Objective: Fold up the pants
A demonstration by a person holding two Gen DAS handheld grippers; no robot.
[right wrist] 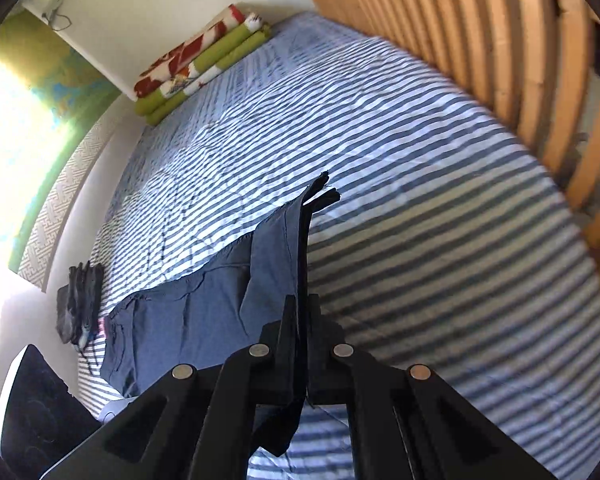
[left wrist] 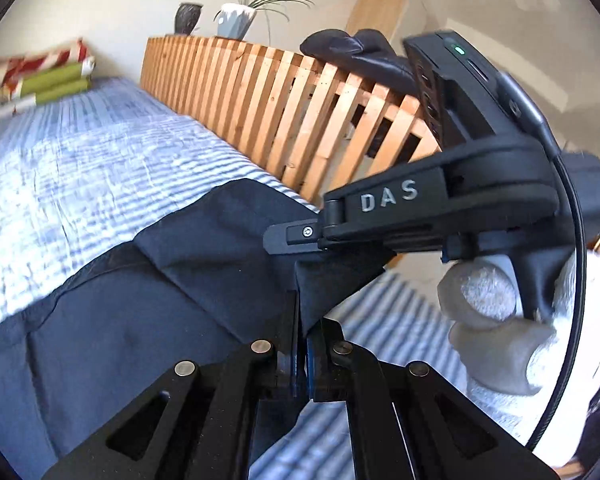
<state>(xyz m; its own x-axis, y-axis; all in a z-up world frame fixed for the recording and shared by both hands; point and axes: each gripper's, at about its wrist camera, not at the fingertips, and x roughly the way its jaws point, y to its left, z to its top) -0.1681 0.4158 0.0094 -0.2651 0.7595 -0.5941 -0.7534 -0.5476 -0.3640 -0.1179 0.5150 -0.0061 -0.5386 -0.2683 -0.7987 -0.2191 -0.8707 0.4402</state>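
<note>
Dark navy pants [left wrist: 140, 304] lie partly on the striped bed, with one edge lifted off it. At the bottom of the left wrist view, my left gripper [left wrist: 302, 328] is shut on a raised fold of the pants. My right gripper [left wrist: 276, 238] shows close above it, held by a white-gloved hand [left wrist: 488, 304], and fabric hangs from its tip. In the right wrist view, my right gripper [right wrist: 302, 304] is shut on the pants' edge. The pants [right wrist: 188, 320] drape from it down and left onto the sheet.
The blue-and-white striped bed sheet [right wrist: 420, 200] fills both views. A wooden slatted frame [left wrist: 284, 100] runs along the bed's far side with dark clothing [left wrist: 352, 52] and plant pots [left wrist: 236, 20] on top. Folded green-and-red blankets [right wrist: 204, 64] lie at the bed's end. A dark item [right wrist: 80, 300] hangs at the bed's left edge.
</note>
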